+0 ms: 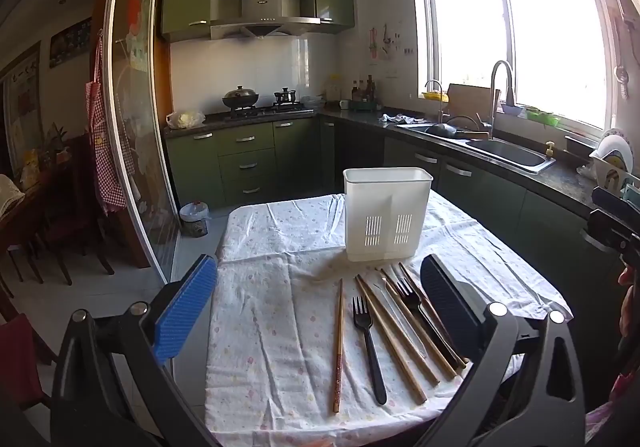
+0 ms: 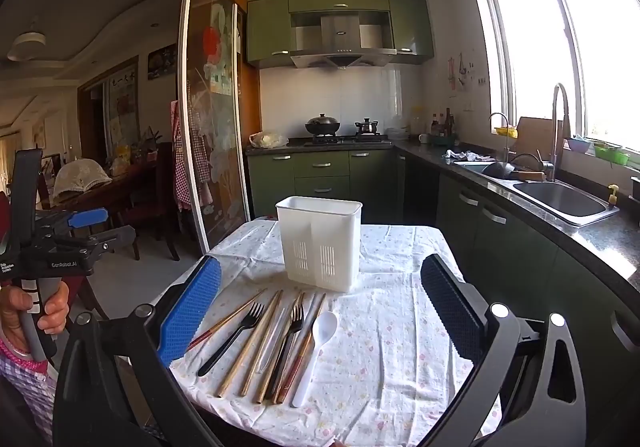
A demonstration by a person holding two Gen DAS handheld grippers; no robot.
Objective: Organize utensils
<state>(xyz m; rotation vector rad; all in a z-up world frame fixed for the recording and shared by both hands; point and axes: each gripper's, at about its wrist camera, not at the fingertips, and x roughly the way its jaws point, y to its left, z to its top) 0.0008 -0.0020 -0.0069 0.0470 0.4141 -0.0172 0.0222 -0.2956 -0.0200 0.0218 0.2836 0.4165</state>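
A white slotted utensil holder (image 1: pixel 386 217) (image 2: pixel 320 243) stands upright at the far middle of the cloth-covered table (image 1: pixel 276 287) (image 2: pixel 400 327). In front of it lie several wooden chopsticks (image 1: pixel 339 343) (image 2: pixel 250 343), two black forks (image 1: pixel 370 351) (image 2: pixel 236 339) and a white spoon (image 2: pixel 318 347) in a row. My left gripper (image 1: pixel 316 299) is open and empty above the near table edge, the utensils between its fingers. My right gripper (image 2: pixel 320 311) is open and empty, hovering over the utensil row. The left gripper also shows at the left of the right wrist view (image 2: pixel 90 227).
Green kitchen cabinets, a stove with a wok (image 1: pixel 240 97) and a sink (image 1: pixel 508 153) run along the far and right walls. A glass sliding door (image 1: pixel 132 127) stands left of the table. A small bin (image 1: pixel 195 219) sits on the floor beyond the table.
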